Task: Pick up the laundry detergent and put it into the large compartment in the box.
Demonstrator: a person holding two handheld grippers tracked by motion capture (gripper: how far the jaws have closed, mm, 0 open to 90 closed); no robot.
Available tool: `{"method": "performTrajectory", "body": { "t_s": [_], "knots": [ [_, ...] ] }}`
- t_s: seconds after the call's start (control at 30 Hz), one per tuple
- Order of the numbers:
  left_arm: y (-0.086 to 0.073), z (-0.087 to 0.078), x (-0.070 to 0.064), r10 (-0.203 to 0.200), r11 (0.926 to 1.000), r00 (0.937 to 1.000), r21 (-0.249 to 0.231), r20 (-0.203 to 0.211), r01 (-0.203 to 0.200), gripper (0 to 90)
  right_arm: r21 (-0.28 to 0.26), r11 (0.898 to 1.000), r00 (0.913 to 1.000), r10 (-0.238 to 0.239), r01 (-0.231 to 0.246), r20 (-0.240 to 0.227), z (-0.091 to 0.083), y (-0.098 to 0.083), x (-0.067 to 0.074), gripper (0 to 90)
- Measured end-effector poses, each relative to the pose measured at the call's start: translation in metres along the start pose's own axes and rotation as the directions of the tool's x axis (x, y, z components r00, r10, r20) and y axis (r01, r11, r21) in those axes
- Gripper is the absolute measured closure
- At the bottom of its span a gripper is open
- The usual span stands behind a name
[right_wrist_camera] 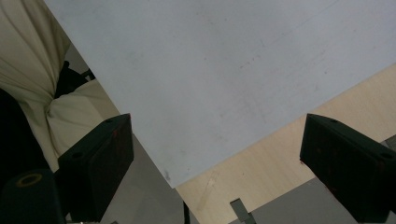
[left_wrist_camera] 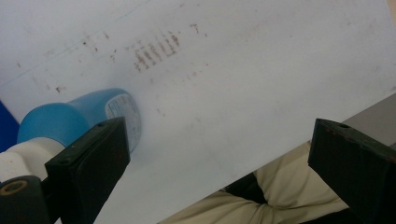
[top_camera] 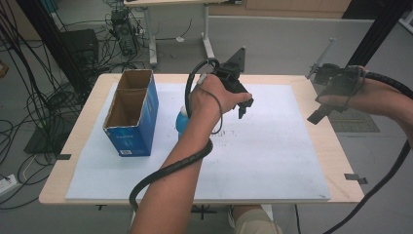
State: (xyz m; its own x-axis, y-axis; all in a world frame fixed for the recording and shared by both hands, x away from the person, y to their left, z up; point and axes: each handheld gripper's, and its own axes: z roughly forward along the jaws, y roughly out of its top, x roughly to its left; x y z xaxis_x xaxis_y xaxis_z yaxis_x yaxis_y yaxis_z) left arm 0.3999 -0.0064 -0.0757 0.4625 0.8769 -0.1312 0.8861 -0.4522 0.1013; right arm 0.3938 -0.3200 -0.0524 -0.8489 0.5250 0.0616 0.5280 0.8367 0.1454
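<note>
Pale wooden table [top_camera: 336, 161] under a white sheet [top_camera: 263, 161]. Left gripper [top_camera: 246, 108] above mid-sheet, jaws spread wide, holding nothing. Blue plastic bottle with white cap [left_wrist_camera: 77, 116] lying on the sheet just beside it. Blue open-topped cardboard box [top_camera: 130, 113] farther left. Right gripper [top_camera: 316, 112] wide open, empty, over the table's right edge.

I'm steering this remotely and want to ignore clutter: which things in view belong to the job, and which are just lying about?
Job in hand:
- blue bottle with a white cap, lying on the white mat
- open blue cardboard box
- left gripper, jaws open, empty
- right gripper, jaws open, empty

Lying about:
- cables on the floor
- black tape piece at the table edge
</note>
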Motion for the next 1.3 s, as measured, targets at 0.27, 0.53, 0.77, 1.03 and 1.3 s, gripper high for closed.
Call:
{"method": "performTrajectory", "body": {
  "t_s": [0.27,0.53,0.77,1.03,1.3],
  "knots": [
    [-0.002,-0.001,0.001,0.002,1.0,1.0,-0.008,-0.001,-0.002,5.9,-0.005,1.0,1.0,0.0,0.0,0.005,-0.002,-0.001,0.001,9.8],
    [-0.005,-0.005,0.004,-0.009,0.9998,0.9999,-0.018,-0.006,0.009,5.9,-0.005,1.0,1.0,-0.002,0.002,0.009,-0.001,0.0,0.002,9.8],
    [-0.009,-0.012,0.01,-0.021,0.9994,0.9997,-0.027,-0.01,0.021,5.8,-0.005,1.0,0.9999,-0.005,0.006,0.01,-0.001,0.002,0.003,10.0],
    [-0.017,-0.019,0.021,-0.051,0.9976,0.9986,-0.047,-0.013,0.051,5.7,-0.002,1.0,1.0,-0.004,0.004,0.002,0.002,0.004,0.002,10.0],
    [-0.024,-0.028,0.031,-0.073,0.996,0.9969,-0.055,-0.031,0.071,5.7,-0.003,1.0,1.0,-0.01,0.01,0.0,0.004,0.007,0.003,10.1]
  ]
}}
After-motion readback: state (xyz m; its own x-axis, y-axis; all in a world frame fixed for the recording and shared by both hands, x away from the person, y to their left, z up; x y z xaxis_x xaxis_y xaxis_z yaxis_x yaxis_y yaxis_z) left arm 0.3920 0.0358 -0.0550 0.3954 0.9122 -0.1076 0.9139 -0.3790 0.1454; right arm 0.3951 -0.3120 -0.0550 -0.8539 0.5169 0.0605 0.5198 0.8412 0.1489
